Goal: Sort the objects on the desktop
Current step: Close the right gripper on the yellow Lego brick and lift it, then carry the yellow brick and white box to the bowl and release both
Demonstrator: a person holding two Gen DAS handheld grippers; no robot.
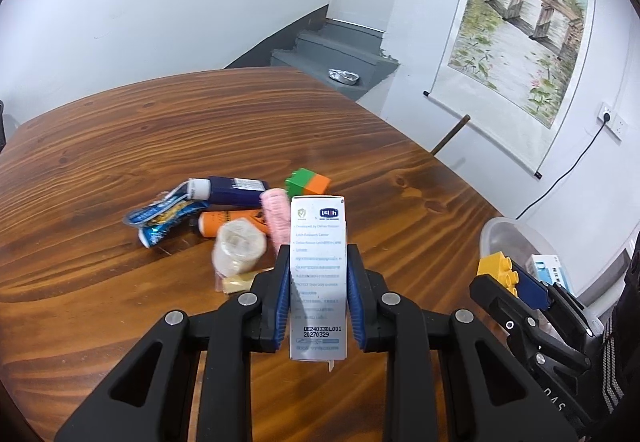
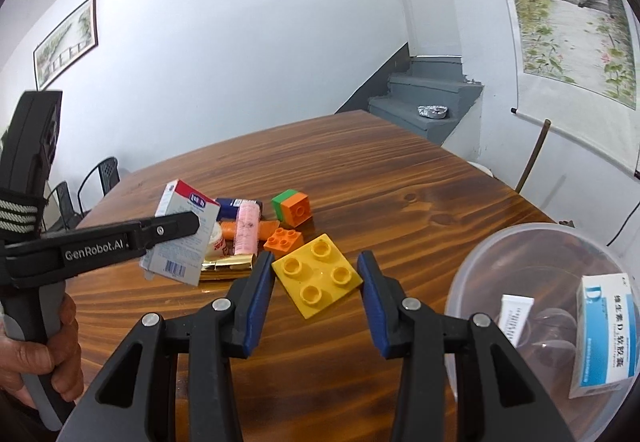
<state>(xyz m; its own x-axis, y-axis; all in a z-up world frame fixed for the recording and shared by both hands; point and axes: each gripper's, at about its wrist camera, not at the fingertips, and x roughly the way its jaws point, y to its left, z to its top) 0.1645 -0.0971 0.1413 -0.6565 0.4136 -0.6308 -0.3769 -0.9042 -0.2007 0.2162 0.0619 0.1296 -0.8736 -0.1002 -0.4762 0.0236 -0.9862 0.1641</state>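
**Carton and yellow brick both gripped above the table**

Carton (image 1: 318,274), a slim white printed box, stands upright between the blue pads of the left gripper (image 1: 319,266), clamped and lifted off the wooden table (image 1: 120,145). The right gripper (image 2: 316,274) clenches a flat yellow four-stud brick (image 2: 317,280) by two opposite edges, also clear of the tabletop. Just right of it sits a clear plastic tub (image 2: 472,282) holding a blue-and-white medicine box (image 2: 604,338) and a small white tube (image 2: 516,316). Farther back lies a pile: an orange-and-green brick (image 2: 292,206), a small orange brick (image 2: 283,240), a pink roll (image 2: 246,228), and a gold foil packet (image 2: 228,266).
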